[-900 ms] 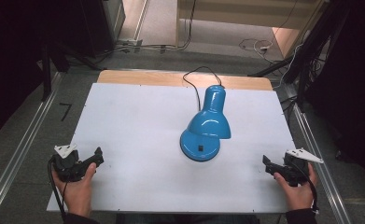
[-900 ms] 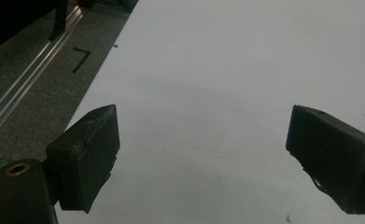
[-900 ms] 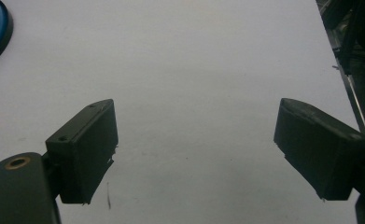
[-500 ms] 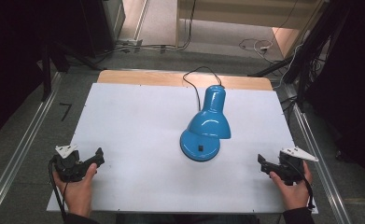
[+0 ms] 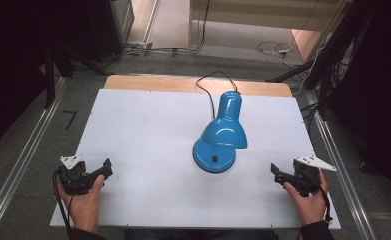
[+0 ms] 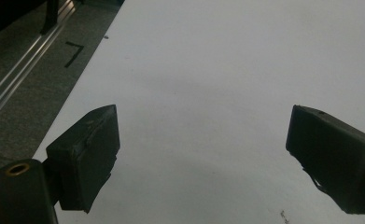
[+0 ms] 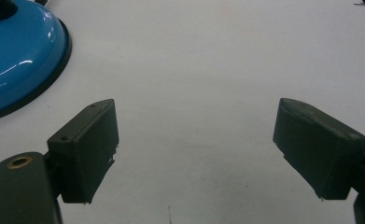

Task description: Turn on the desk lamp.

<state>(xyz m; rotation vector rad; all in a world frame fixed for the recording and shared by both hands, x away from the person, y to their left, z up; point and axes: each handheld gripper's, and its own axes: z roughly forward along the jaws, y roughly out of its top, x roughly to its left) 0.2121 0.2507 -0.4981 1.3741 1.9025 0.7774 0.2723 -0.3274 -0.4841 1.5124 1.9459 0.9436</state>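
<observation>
We see the blue desk lamp (image 5: 220, 140) right of the tabletop (image 5: 143, 130) centre, its cord running off the far edge; left tongs (image 5: 106, 167) and right tongs (image 5: 275, 172) gape wide, empty, near the front corners

The lamp (image 5: 220, 137) is glossy bright blue, with a thin black rim round its base (image 7: 17, 56), a small black switch (image 5: 214, 159) on top of the base and a black cord (image 5: 209, 85). The table (image 5: 148, 130) is plain white, with a light wood strip (image 5: 148, 82) along its far edge. Both grippers, left (image 5: 105, 167) and right (image 5: 275, 172), are matt black; each carries a pale grey plate (image 5: 71, 160).
</observation>
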